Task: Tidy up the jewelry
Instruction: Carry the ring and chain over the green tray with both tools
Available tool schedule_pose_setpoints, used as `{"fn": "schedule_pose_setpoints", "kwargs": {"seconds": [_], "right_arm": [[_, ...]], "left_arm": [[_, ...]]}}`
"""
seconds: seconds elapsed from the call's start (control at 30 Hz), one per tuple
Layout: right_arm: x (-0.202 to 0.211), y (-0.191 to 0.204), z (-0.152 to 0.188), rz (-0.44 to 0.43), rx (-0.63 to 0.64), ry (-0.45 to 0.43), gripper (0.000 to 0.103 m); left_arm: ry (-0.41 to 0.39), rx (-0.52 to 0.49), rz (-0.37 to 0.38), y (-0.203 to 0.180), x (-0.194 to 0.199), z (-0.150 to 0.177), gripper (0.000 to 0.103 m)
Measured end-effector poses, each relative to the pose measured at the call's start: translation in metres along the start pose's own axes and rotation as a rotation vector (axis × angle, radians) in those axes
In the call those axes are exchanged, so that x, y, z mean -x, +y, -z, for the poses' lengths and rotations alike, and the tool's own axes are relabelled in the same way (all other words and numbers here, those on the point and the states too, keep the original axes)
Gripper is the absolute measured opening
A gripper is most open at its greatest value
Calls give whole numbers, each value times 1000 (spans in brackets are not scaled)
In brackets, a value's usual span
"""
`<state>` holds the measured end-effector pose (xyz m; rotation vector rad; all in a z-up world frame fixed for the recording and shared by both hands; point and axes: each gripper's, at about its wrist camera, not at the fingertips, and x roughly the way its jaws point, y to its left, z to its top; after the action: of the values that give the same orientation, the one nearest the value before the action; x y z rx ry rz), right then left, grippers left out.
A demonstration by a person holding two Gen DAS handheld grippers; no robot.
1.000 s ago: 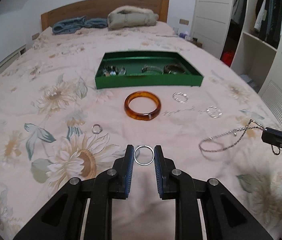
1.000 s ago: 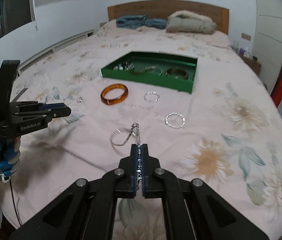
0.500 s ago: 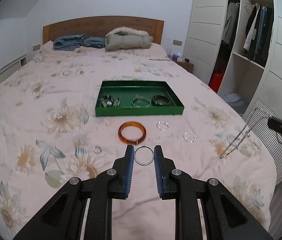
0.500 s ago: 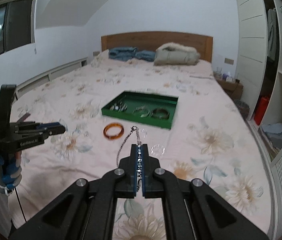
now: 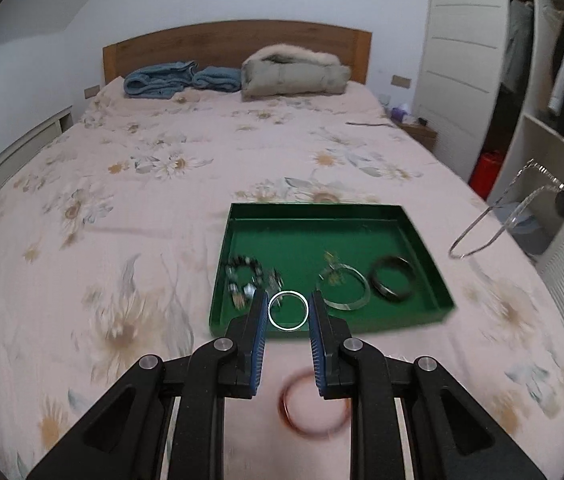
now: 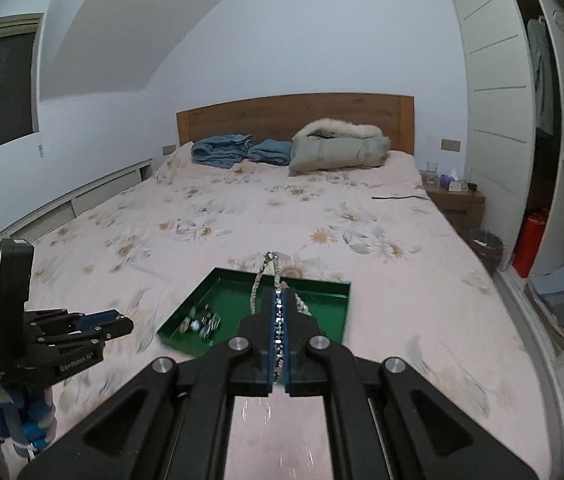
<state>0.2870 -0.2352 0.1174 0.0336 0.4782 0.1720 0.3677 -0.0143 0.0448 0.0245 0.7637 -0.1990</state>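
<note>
My left gripper (image 5: 287, 312) is shut on a thin silver ring (image 5: 287, 311), held just above the near wall of the green tray (image 5: 422, 236). The tray holds a beaded bracelet (image 5: 244, 276), a silver bangle (image 5: 344, 285) and a dark bangle (image 5: 394, 278). An amber bangle (image 5: 314, 408) lies blurred on the bed below my fingers. My right gripper (image 6: 279, 320) is shut on a silver chain (image 6: 268, 270), held in the air in front of the tray (image 6: 322, 286). The chain also shows hanging at the right of the left wrist view (image 5: 494, 220).
The bed has a floral pink sheet (image 5: 122, 220), with folded blue cloth (image 5: 178, 80) and a beige jacket (image 5: 294, 70) at the wooden headboard. A wardrobe with open shelves (image 5: 542, 100) stands right. A nightstand (image 6: 456, 202) stands beside the bed.
Both grippers have lifted off the bed and moved forward toward the green tray, the left still holding the ring, the right still holding the chain. The amber bangle now lies beneath the left gripper.
</note>
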Motion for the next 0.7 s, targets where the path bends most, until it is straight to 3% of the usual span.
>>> {"fn": "schedule_pose_setpoints", "kwargs": {"seconds": [0.23,0.4,0.53,0.7], "right_arm": [[-132,-1,8,-31,-28,96,2],[-203,-3,17,-55,-61,161,2],[-247,-30,28,42,-111,245,2],[-268,-61,47,148,-116,349,2]], "left_arm": [[94,1,-32,5,-103,-31,20],[136,-8,-70,3,-161,-48,20],[182,-11,-116,4,-199,-55,20],[253,11,-147,12,-228,-47,20]]}}
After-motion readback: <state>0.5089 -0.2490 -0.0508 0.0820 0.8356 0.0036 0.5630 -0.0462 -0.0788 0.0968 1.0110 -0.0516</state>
